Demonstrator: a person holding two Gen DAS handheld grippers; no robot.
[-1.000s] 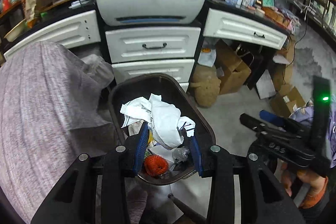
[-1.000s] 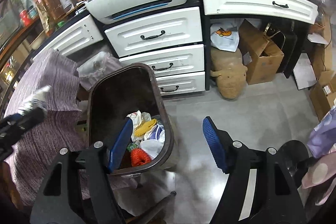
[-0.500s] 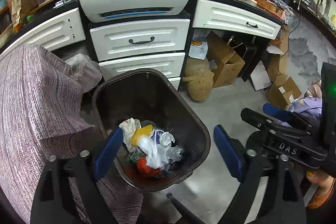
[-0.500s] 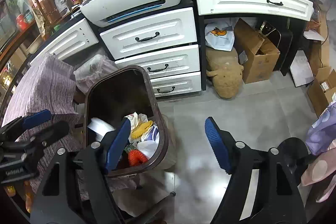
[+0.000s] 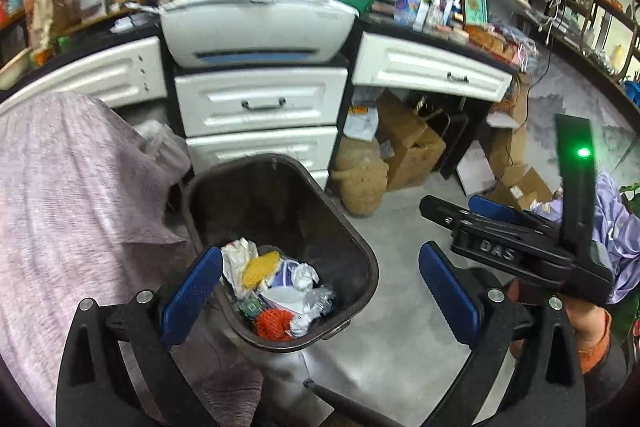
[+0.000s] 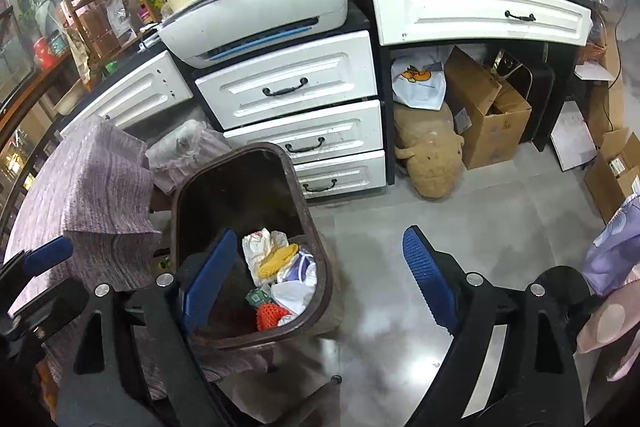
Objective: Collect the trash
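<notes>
My left gripper (image 5: pixel 316 287), jaws just opened wide and empty, hangs above the dark brown plastic bin (image 5: pixel 362 251); the crumpled white paper trash (image 5: pixel 302 275) lies inside. My right gripper (image 6: pixel 316 277) also gapes empty. Drop step apparently done; next, seek more litter.

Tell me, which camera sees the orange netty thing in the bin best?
The left wrist view: the orange net lies in plain sight among the trash. In the right wrist view it is smaller and tucked against the bin's near wall.

Even, dim indoor light; strong fisheye bending, dark corners, slight blur leftward.
</notes>
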